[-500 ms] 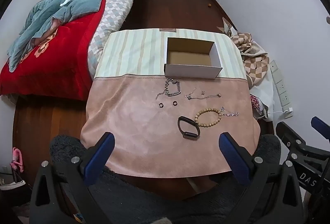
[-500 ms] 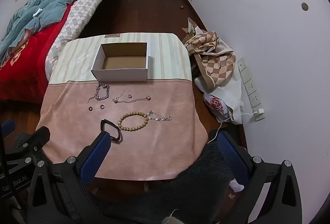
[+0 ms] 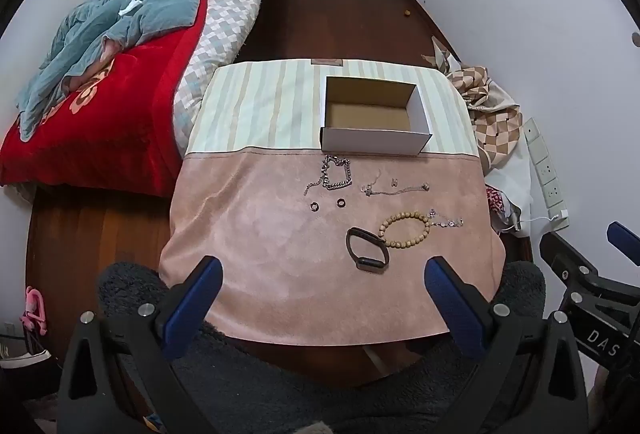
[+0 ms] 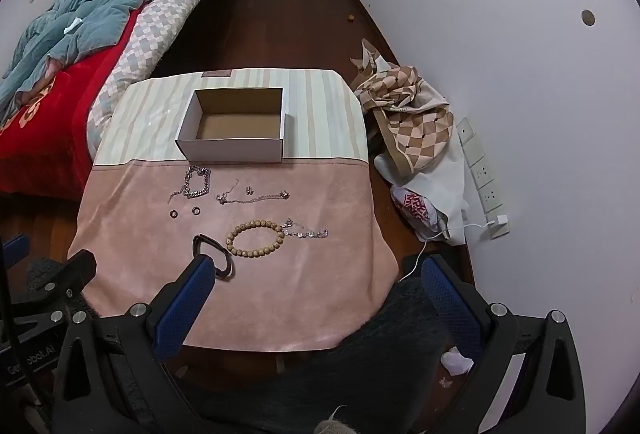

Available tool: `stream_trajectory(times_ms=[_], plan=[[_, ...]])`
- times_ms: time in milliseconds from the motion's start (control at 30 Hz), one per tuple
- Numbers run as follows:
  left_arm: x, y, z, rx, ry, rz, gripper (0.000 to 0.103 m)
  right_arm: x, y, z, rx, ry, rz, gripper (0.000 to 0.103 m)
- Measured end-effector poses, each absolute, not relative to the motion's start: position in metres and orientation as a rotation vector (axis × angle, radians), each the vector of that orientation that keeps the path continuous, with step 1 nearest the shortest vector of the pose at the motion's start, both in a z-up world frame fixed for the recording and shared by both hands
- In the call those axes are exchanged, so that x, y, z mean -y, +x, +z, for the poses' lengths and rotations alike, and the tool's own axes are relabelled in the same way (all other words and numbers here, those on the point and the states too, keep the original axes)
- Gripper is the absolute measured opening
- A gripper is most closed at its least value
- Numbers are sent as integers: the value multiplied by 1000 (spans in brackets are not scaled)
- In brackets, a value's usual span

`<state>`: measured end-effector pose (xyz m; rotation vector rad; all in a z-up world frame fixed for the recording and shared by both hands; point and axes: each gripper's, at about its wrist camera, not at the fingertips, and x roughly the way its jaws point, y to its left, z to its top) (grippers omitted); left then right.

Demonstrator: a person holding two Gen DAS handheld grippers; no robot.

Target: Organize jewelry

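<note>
Several pieces of jewelry lie loose on the pink near half of the table cloth (image 3: 256,234): a chunky silver chain (image 3: 336,176), two dark rings (image 3: 327,205), a thin chain (image 3: 394,188), a wooden bead bracelet (image 3: 404,228) touching a small sparkly chain (image 3: 448,221) on its right, and a black band (image 3: 367,254) nearest. Just beyond them, on the striped far half, sits an open cardboard box (image 3: 374,142). Left gripper (image 3: 324,304) and right gripper (image 4: 316,300) hang over the near table edge, fingers spread wide, holding nothing. A bed (image 3: 120,74) stands at left.
</note>
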<state>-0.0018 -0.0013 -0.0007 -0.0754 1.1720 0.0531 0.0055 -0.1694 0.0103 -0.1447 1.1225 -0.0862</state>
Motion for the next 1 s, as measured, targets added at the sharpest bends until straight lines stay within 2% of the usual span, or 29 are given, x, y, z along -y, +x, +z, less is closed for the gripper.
stream_trajectory(times_ms=[1000], plan=[[3, 1, 17, -1146, -76, 61, 103, 170, 4, 23, -1090, -153, -97, 103]])
